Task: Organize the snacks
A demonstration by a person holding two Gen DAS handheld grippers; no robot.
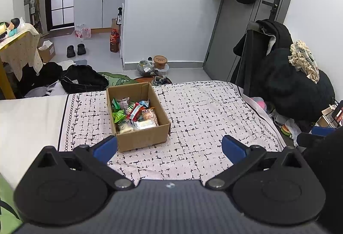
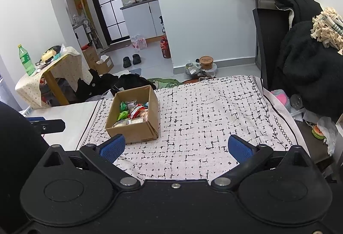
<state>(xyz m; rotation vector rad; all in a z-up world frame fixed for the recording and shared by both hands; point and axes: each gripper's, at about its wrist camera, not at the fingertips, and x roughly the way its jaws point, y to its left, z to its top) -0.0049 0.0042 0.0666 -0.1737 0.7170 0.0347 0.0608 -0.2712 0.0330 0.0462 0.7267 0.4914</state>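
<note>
Left wrist view: camera set behind and above the left gripper (image 1: 170, 146), its blue-padded fingers spread in the lower frame, looking forward and down across the white cloth with black cross-hatch print (image 1: 214, 109) toward its far edge. The open brown cardboard box of wrapped snacks (image 1: 141, 137) lies near, just past the left finger. Right wrist view: camera mounted likewise behind the right gripper (image 2: 176, 147), facing the same way from a station further right, so the box (image 2: 137, 133) appears left of centre. Shared field: cloth, box, white far wall and kitchen doorway. Each view catches the other gripper at its frame edge.
</note>
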